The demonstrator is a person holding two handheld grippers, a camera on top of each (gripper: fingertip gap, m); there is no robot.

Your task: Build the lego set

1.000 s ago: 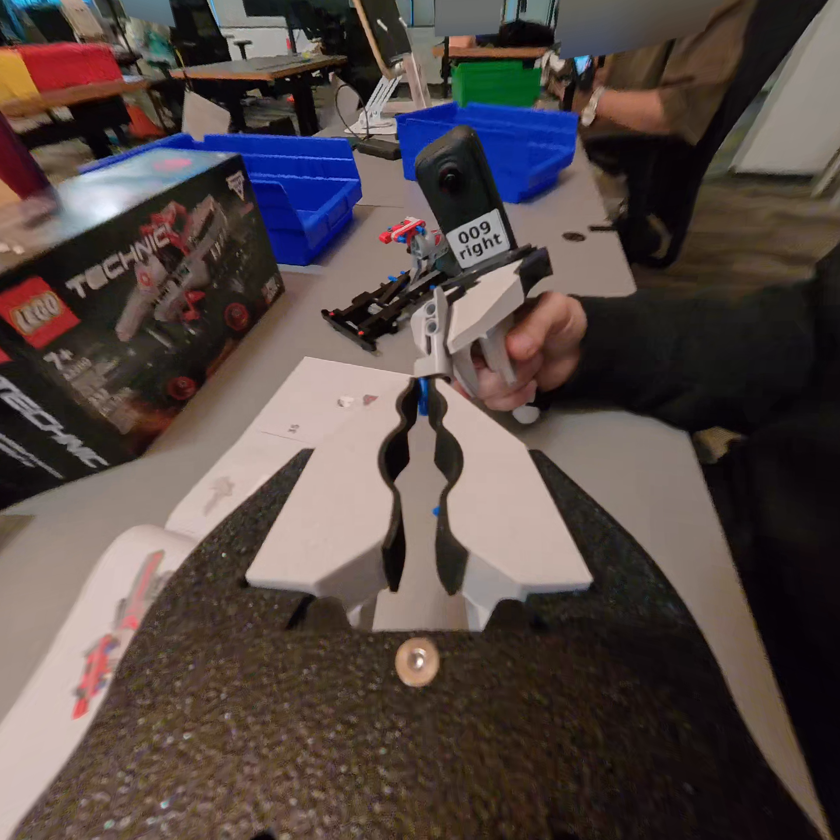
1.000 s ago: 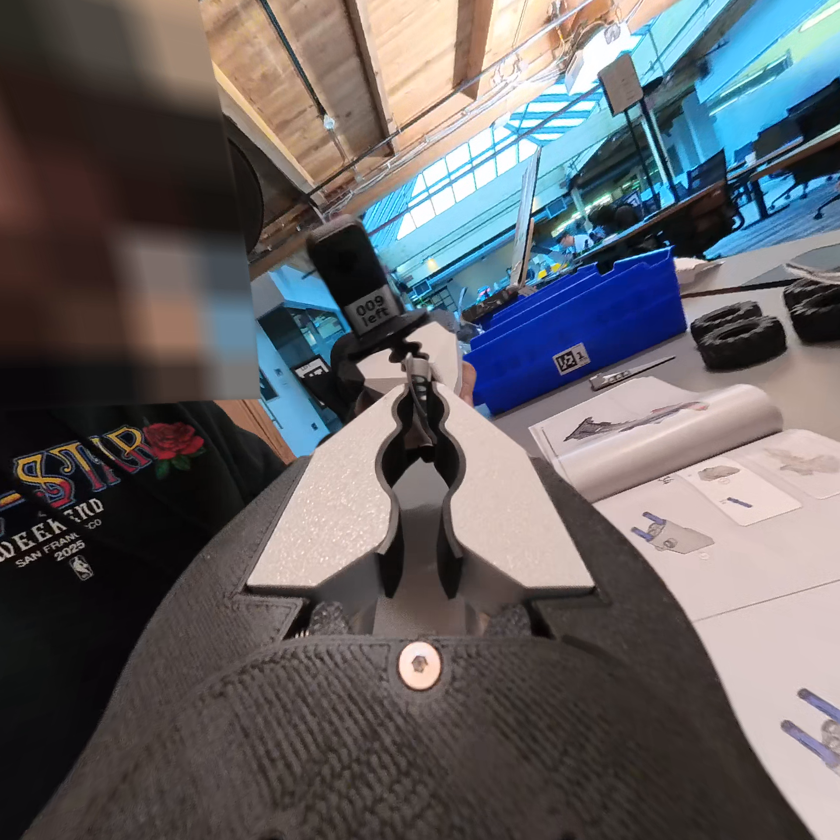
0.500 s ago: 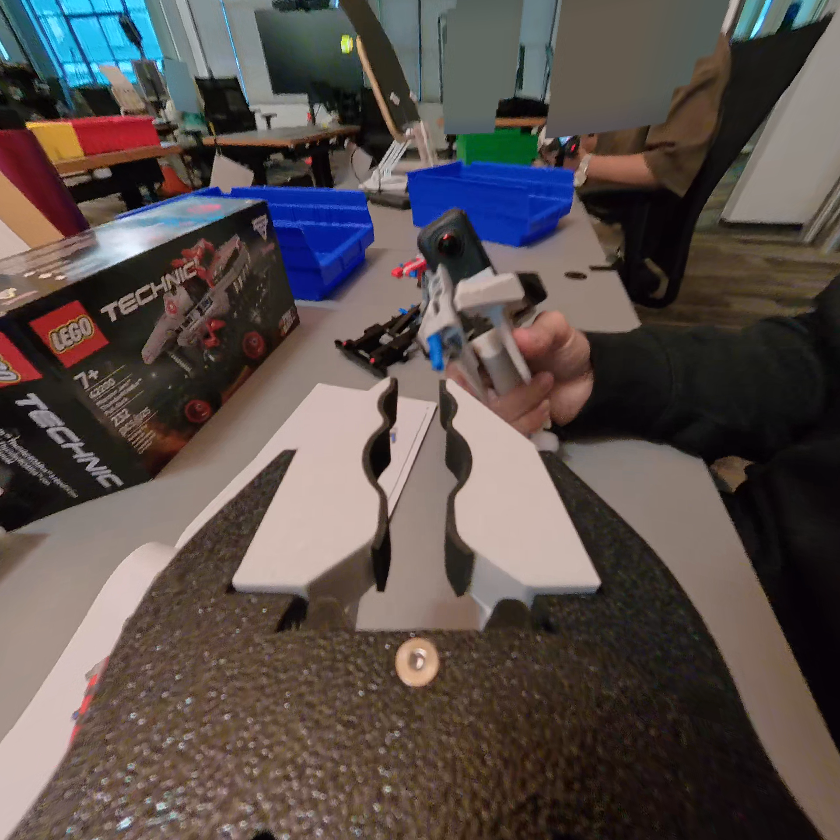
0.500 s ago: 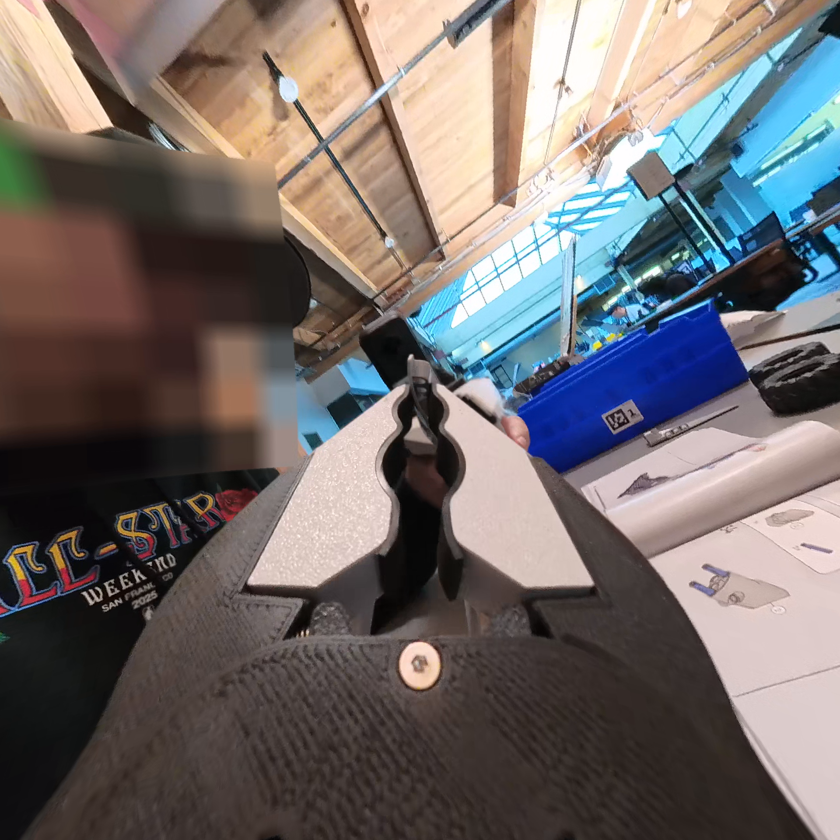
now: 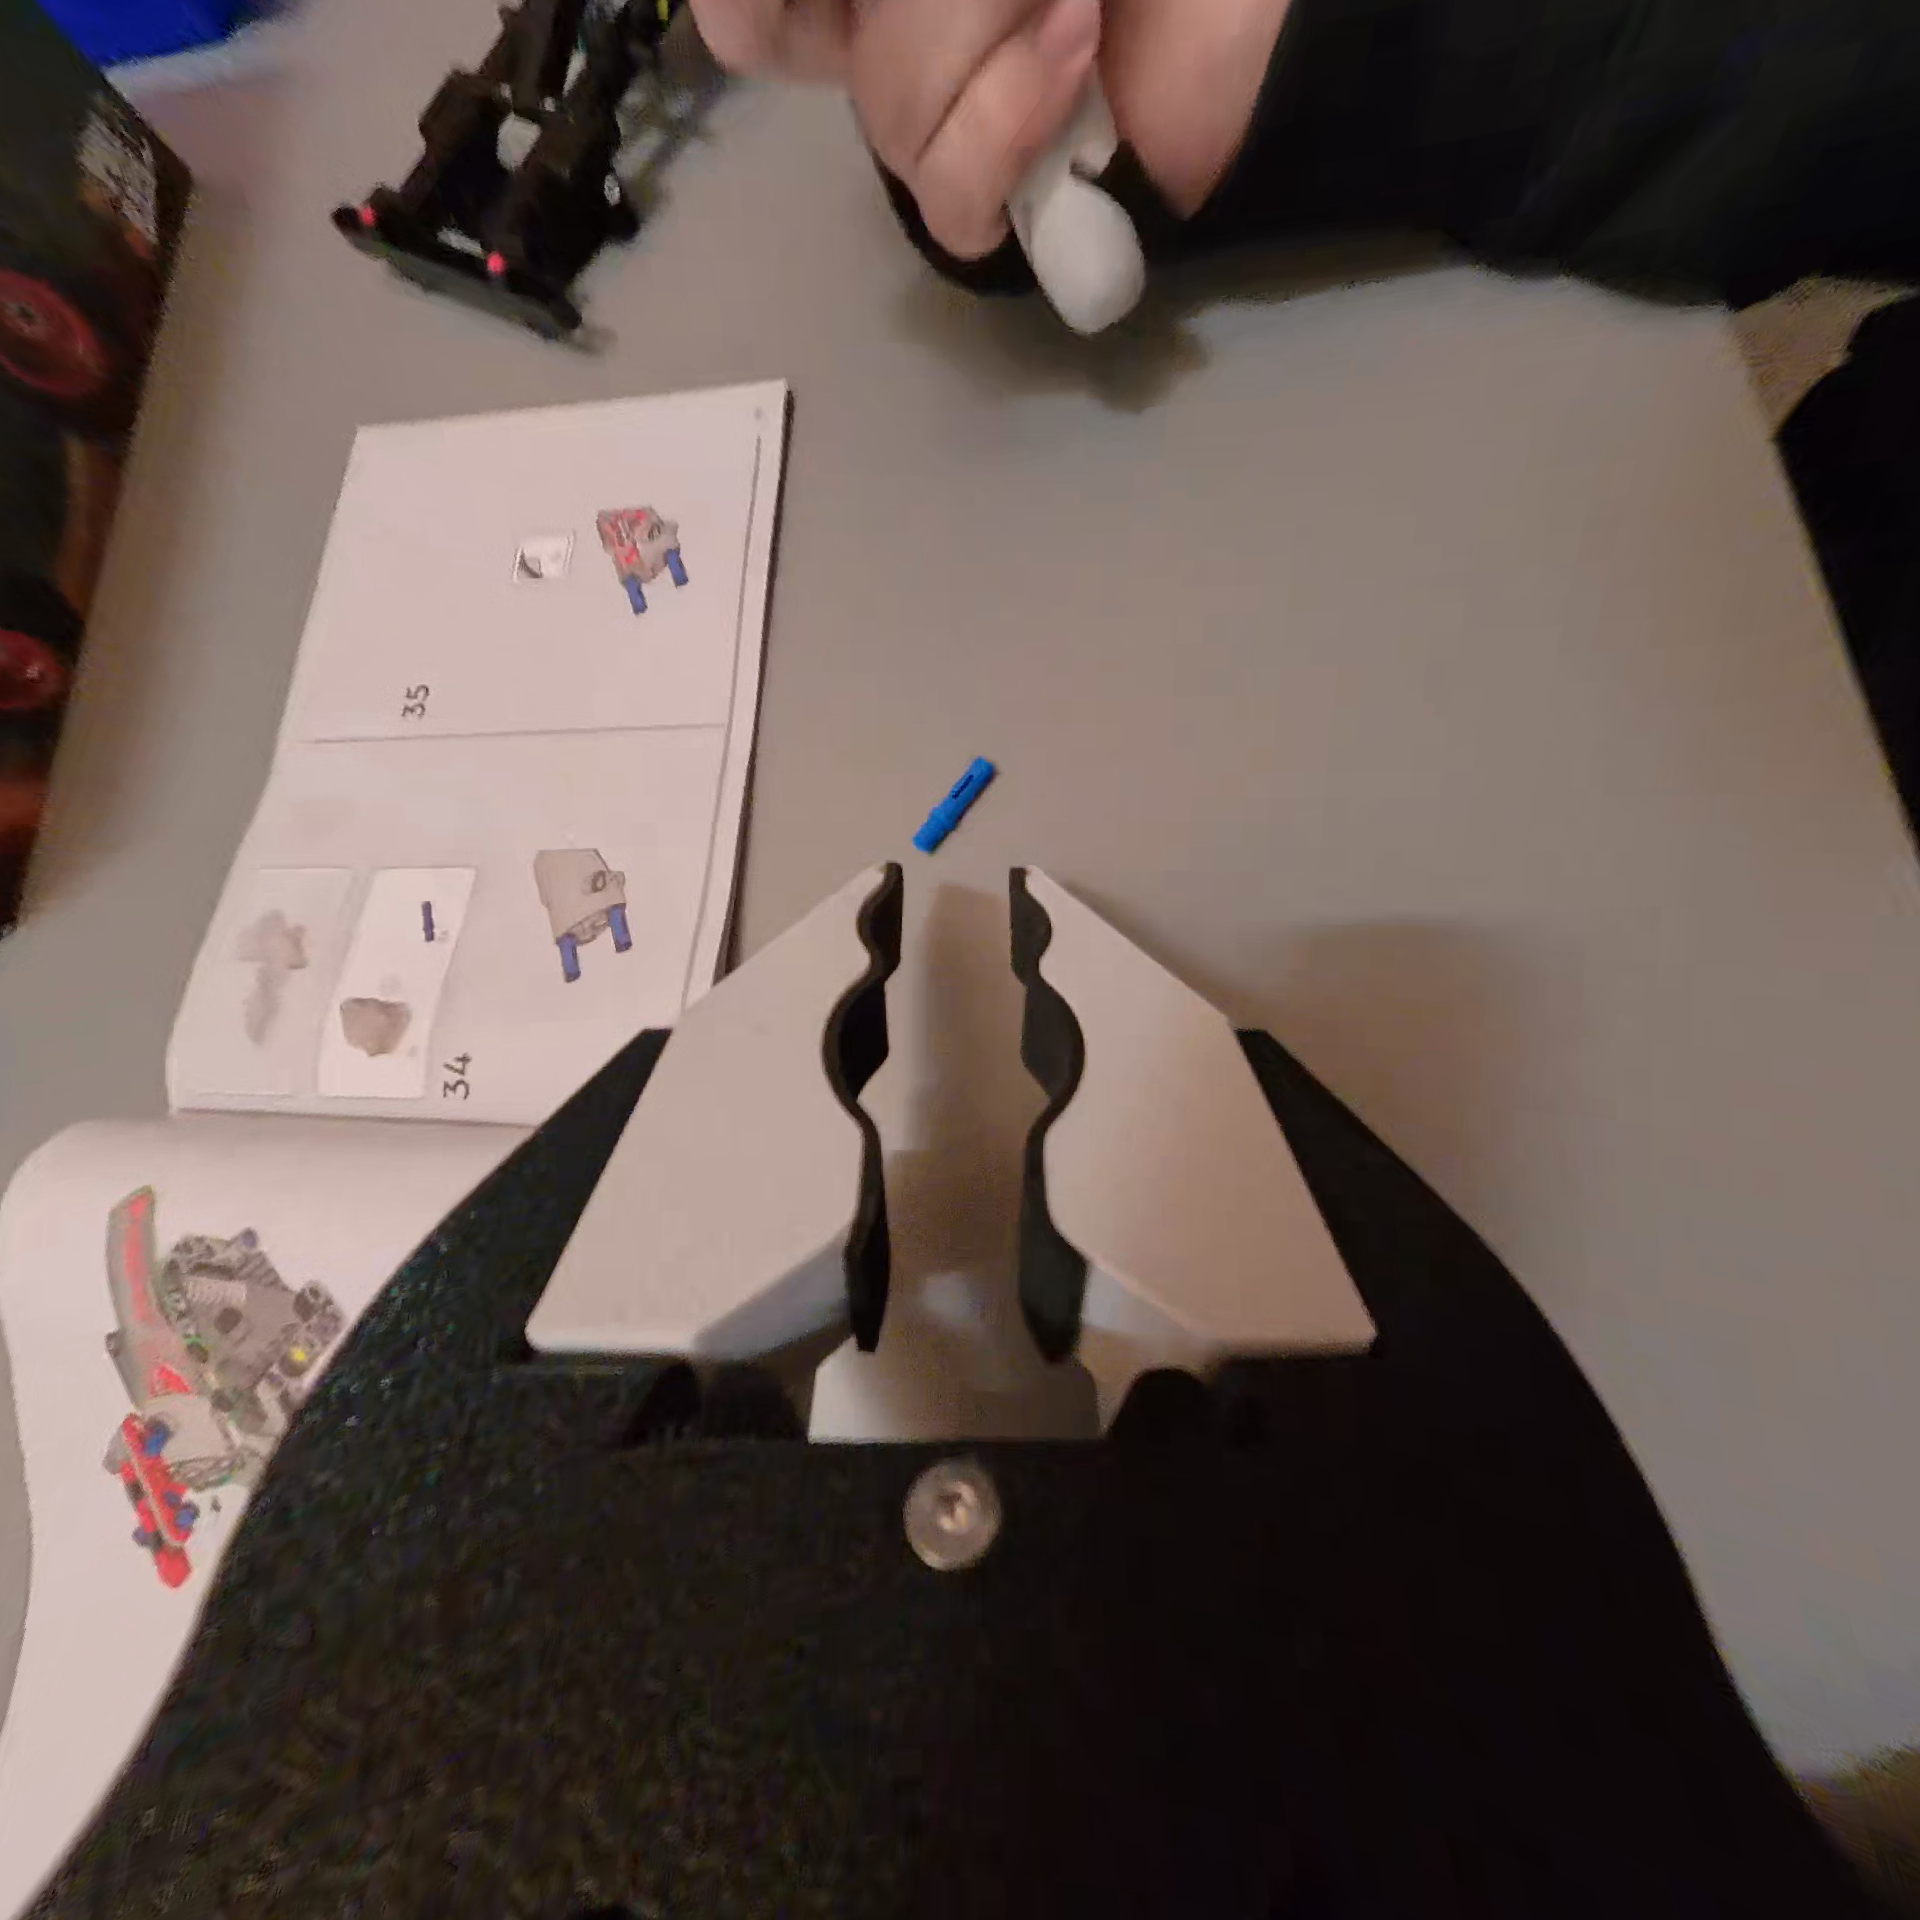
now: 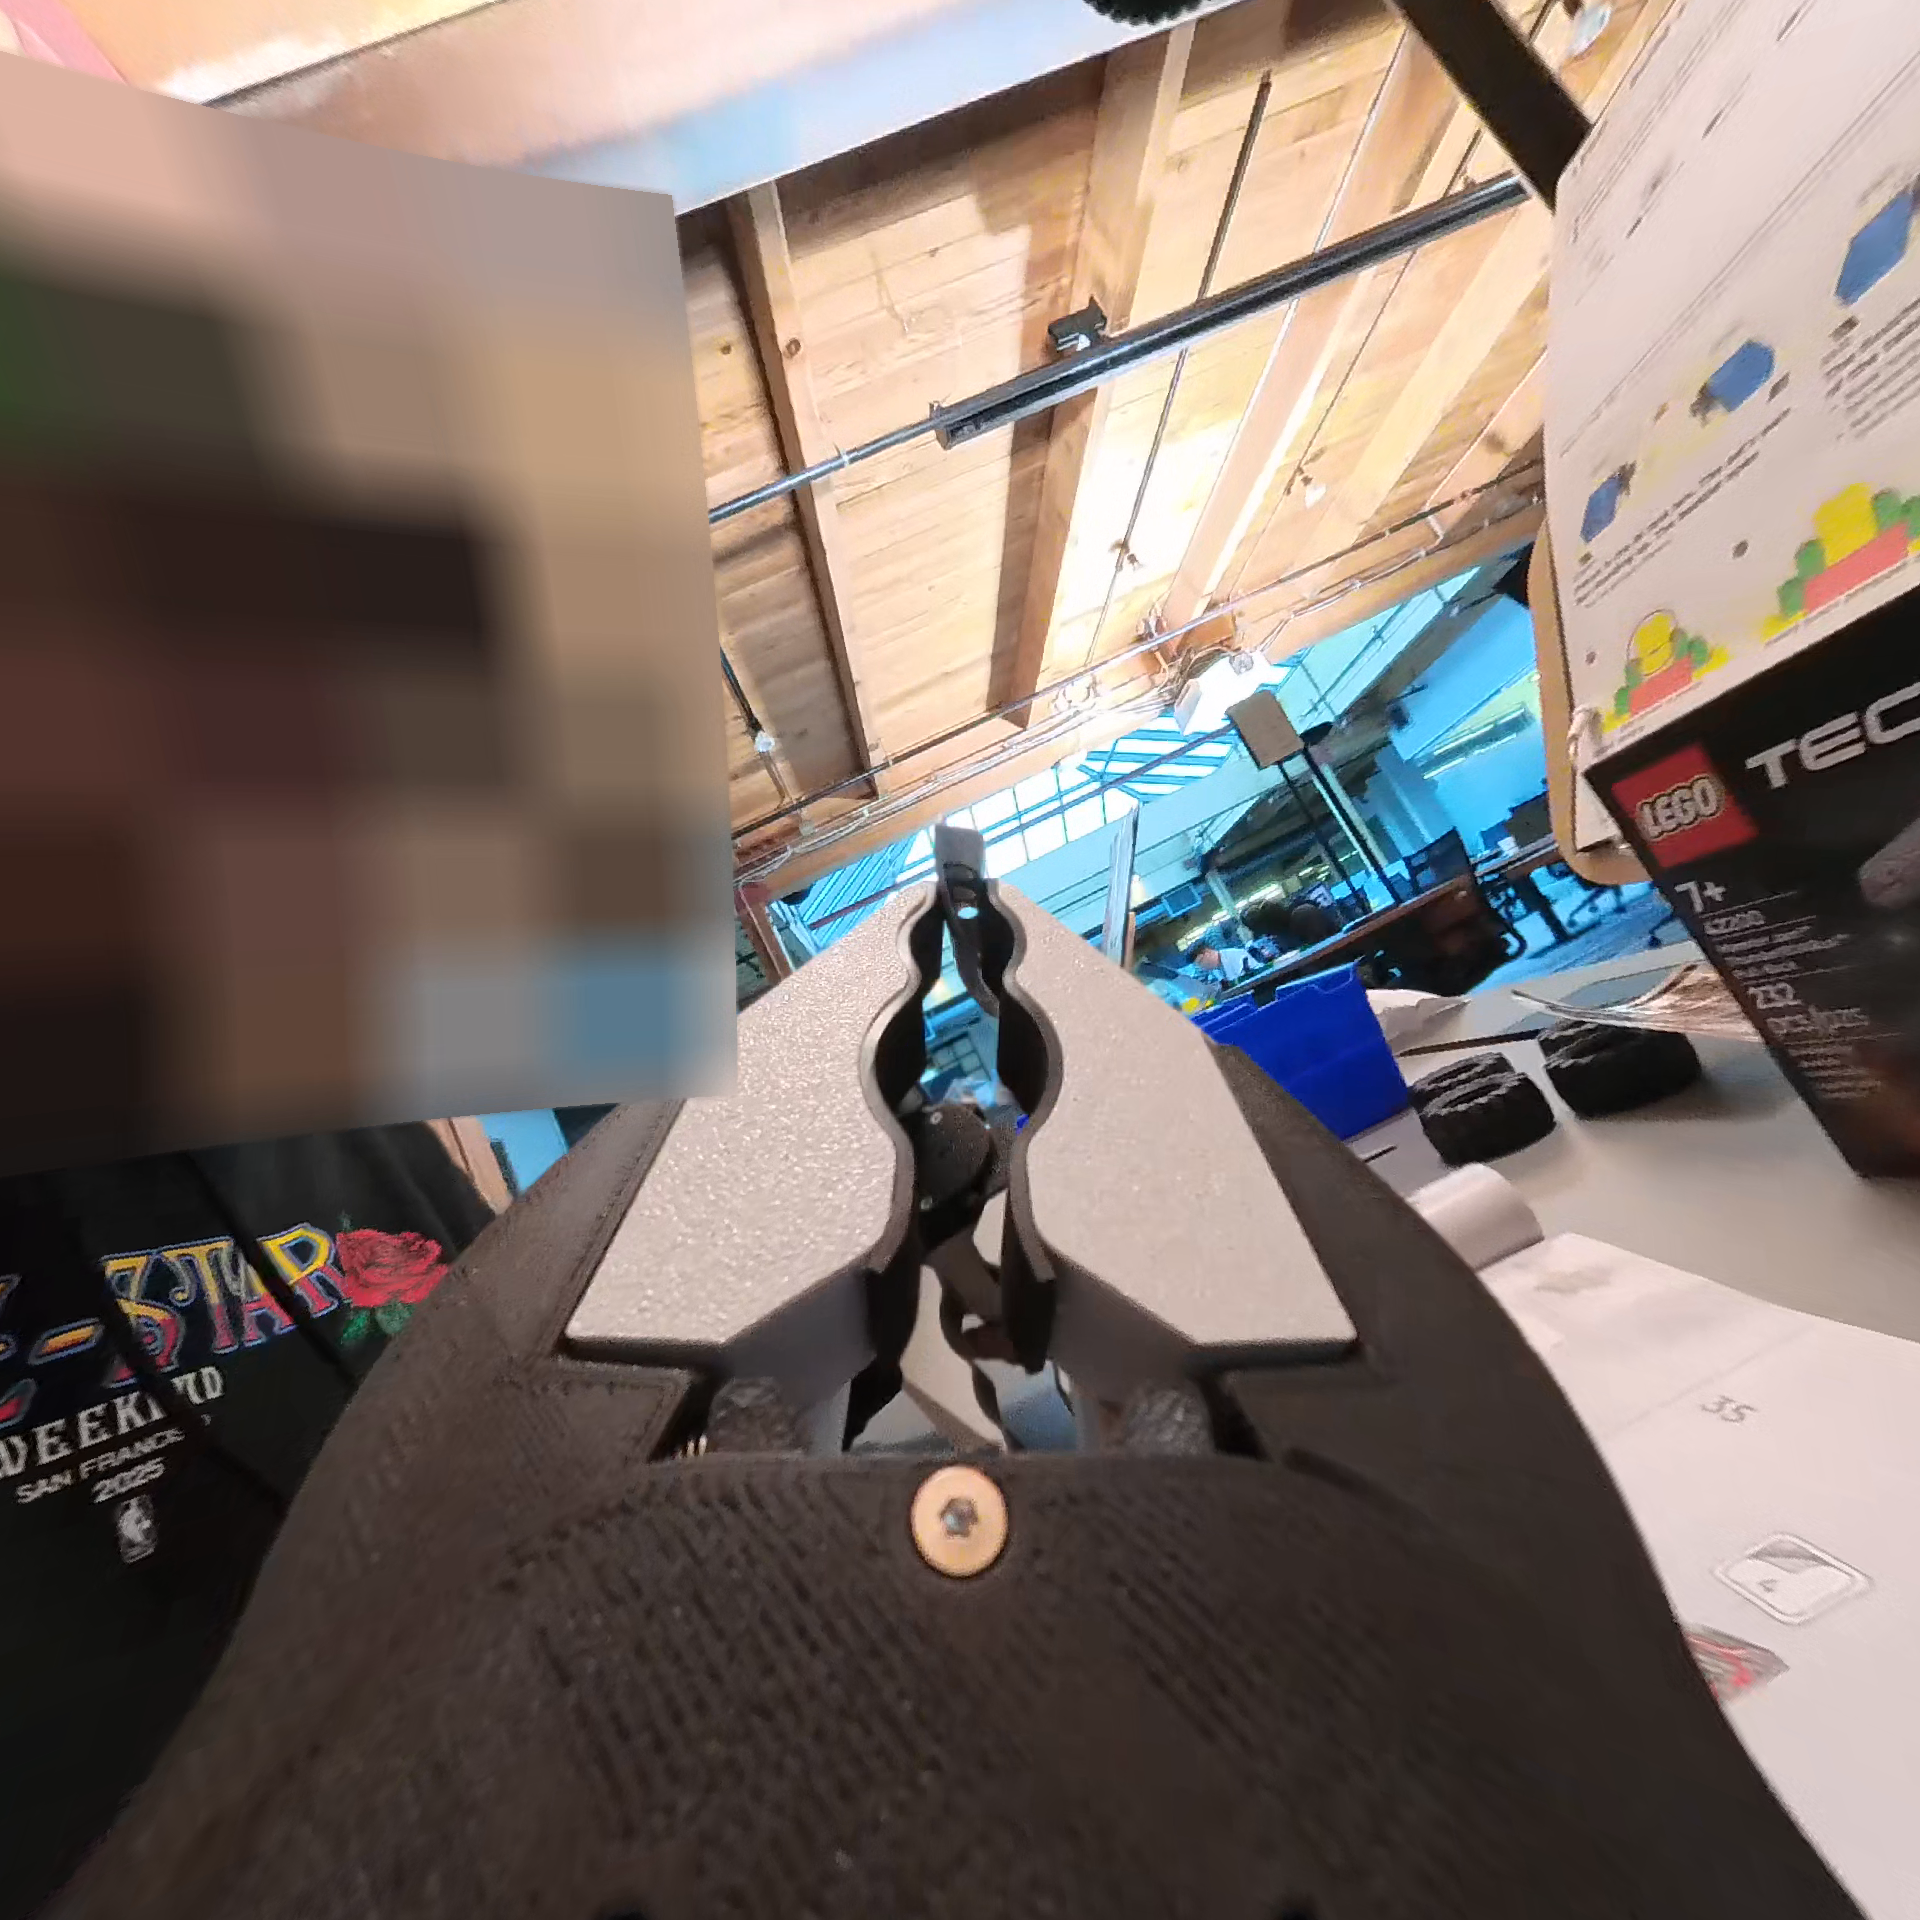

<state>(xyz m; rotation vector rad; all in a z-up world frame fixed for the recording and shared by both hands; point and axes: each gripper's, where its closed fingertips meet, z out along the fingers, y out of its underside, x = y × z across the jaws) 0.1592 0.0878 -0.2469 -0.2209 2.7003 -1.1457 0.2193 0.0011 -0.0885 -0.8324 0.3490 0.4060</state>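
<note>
My left gripper is open and empty, tilted down at the grey table. A small blue pin lies on the table just beyond its fingertips. The open instruction booklet lies to the left. A black chassis assembly sits at the far left, blurred. My right gripper is shut on a grey lego piece and points upward. The hand holding the right gripper's handle shows at the top of the left wrist view.
The black lego box stands at the right, and also shows at the left edge of the left wrist view. Black tyres and a blue bin lie on the table behind. A person in a black shirt is close. My right fingertips sit around 20 cm from my left ones.
My left gripper has opened, let go of the blue pin and tipped down toward the table, where a blue pin lies. My right gripper has swung upward, still holding the grey piece.
</note>
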